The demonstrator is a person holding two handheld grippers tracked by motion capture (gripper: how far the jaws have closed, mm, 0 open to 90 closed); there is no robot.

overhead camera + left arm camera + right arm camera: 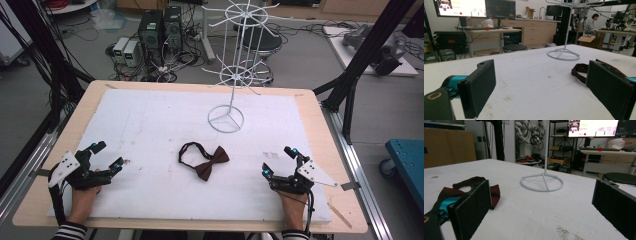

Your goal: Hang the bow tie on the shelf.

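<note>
The dark maroon fabric bow tie [212, 163], with its thin black neck strap looped out to one side, lies flat on the white foam-covered tabletop [150, 120], roughly midway between my two claws and a little forward of both. Its bow runs on a diagonal, the upper wing pointing toward the right claw [280, 161], the strap loop curling toward the left claw [108, 155]. From the left gripper view the strap sits ahead and off to the right, partly behind my right-hand jaw; from the right gripper view the bow sits ahead and to the left, just past my left-hand jaw. I judge the right claw slightly nearer to the bow itself and the left nearer to the strap, though the difference is small. Both claws rest low on the tabletop with jaws spread wide, nothing between them. Beyond the tie, farther from both claws, stands the white wire display rack [226, 118] on its ring base.
</note>
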